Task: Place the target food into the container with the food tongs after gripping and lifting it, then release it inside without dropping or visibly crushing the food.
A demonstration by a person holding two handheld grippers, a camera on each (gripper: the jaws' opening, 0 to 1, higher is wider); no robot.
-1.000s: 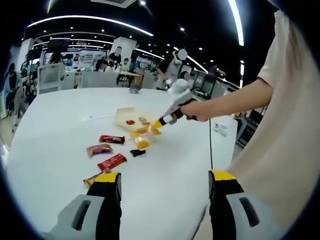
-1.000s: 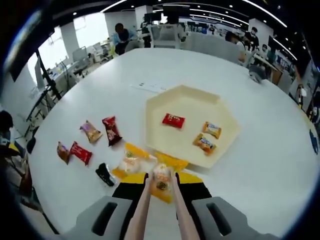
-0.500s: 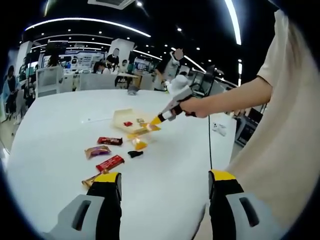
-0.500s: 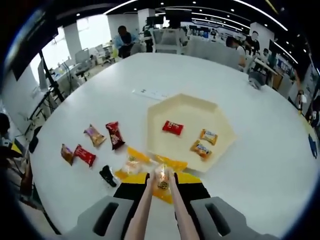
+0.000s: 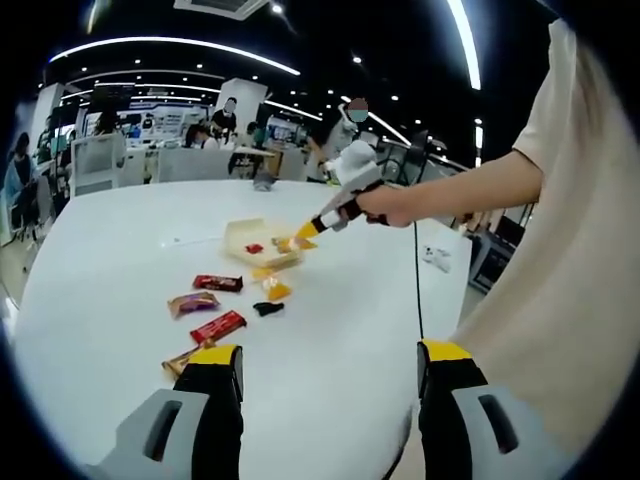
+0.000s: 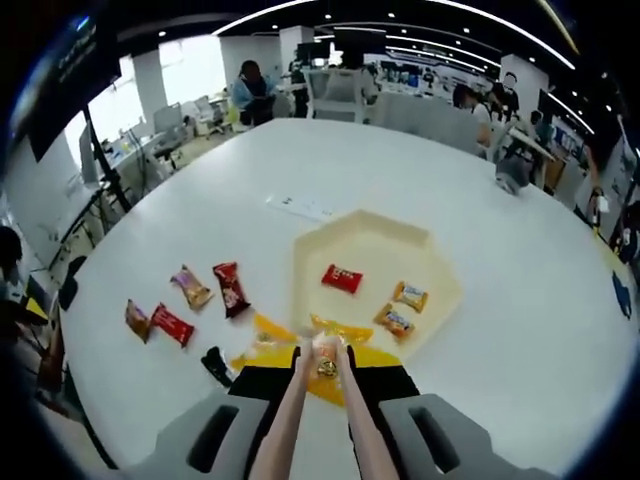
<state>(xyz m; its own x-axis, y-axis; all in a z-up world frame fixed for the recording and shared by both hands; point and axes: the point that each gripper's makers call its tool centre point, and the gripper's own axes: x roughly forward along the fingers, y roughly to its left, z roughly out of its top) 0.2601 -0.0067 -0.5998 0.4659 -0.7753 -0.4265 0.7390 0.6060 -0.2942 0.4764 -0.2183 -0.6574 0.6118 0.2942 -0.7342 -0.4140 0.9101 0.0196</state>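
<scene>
The white bench (image 6: 200, 200) carries a cream hexagonal container (image 6: 375, 262) just beyond the right gripper (image 6: 322, 368), whose fingers clamp tongs (image 6: 290, 420) holding a yellow-wrapped snack (image 6: 324, 362). The left gripper (image 5: 325, 372) fingers stand wide, holding nothing.

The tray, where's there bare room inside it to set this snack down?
The cream tray is bare across its far half, beyond the red packet, and along its left wall. The near right is crowded: two orange packets lie there. The tongs, shut on the snack, hover at the near rim.
</scene>
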